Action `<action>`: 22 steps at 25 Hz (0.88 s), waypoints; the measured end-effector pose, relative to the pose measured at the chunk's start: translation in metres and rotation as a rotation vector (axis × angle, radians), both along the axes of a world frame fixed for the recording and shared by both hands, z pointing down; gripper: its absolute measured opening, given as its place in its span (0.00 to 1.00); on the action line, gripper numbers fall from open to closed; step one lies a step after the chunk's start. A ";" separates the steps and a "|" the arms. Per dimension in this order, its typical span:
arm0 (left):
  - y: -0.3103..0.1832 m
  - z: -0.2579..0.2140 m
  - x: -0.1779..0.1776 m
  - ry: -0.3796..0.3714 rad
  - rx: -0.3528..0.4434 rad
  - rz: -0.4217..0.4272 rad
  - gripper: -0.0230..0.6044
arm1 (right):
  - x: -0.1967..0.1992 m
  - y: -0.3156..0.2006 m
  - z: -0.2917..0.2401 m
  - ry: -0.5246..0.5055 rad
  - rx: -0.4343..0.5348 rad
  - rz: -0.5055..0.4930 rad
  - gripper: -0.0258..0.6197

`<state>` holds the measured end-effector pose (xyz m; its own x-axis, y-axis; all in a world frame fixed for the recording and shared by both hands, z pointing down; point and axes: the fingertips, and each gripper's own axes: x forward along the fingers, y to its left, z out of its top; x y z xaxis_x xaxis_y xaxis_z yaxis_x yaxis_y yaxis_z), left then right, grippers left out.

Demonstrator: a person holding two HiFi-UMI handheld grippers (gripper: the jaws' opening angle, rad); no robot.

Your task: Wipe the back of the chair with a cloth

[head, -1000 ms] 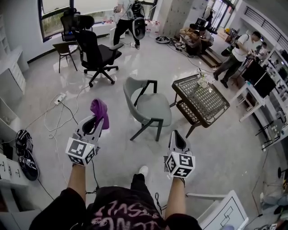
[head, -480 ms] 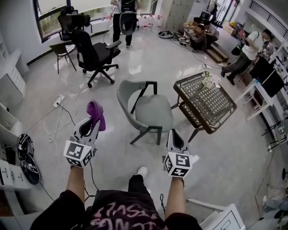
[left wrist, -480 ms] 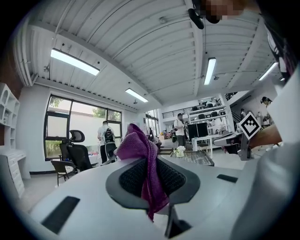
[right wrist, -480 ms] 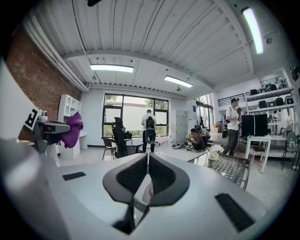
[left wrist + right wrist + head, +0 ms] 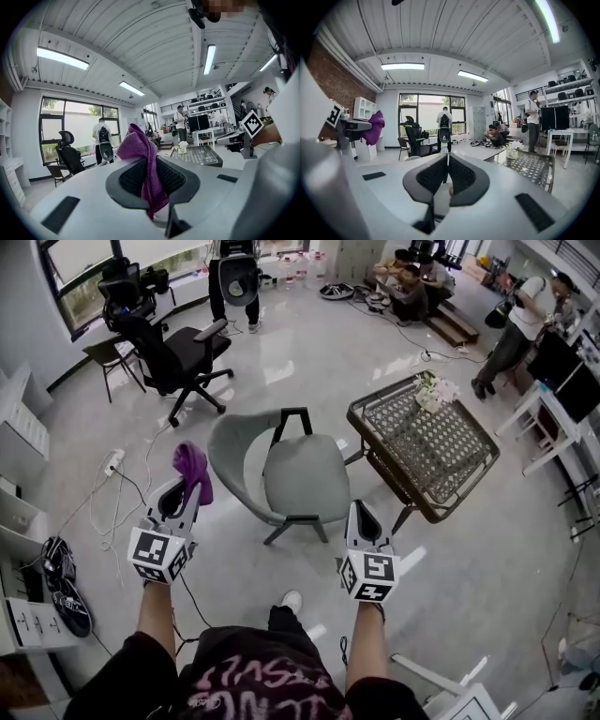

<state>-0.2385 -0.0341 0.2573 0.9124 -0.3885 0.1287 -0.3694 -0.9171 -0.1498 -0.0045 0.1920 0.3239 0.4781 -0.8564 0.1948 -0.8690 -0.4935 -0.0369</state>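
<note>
The left gripper (image 5: pixel 184 491) is seen in the head view clamped on the purple cloth (image 5: pixel 191 463). The chair (image 5: pixel 302 479) has its back turned toward it, ahead to the right, farther from the right gripper (image 5: pixel 362 514). In the left gripper view the cloth is pinched between the jaws. In the right gripper view the jaws are closed on nothing.

The grey shell chair (image 5: pixel 291 479) stands between the brown wire-mesh bench (image 5: pixel 427 451), right, and the purple cloth (image 5: pixel 190 465) in the left tool (image 5: pixel 184 491). The black office chair (image 5: pixel 164 357) stands far left.
</note>
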 end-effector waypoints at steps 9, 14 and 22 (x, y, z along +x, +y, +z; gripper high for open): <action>0.000 -0.008 0.063 -0.024 0.019 -0.003 0.15 | 0.063 -0.004 -0.004 -0.030 0.023 -0.008 0.08; -0.013 -0.008 0.073 -0.025 0.018 -0.015 0.15 | 0.078 -0.021 -0.007 -0.037 0.030 -0.019 0.08; -0.048 0.009 0.090 -0.041 -0.015 -0.022 0.15 | 0.097 -0.060 -0.003 -0.027 -0.012 -0.036 0.08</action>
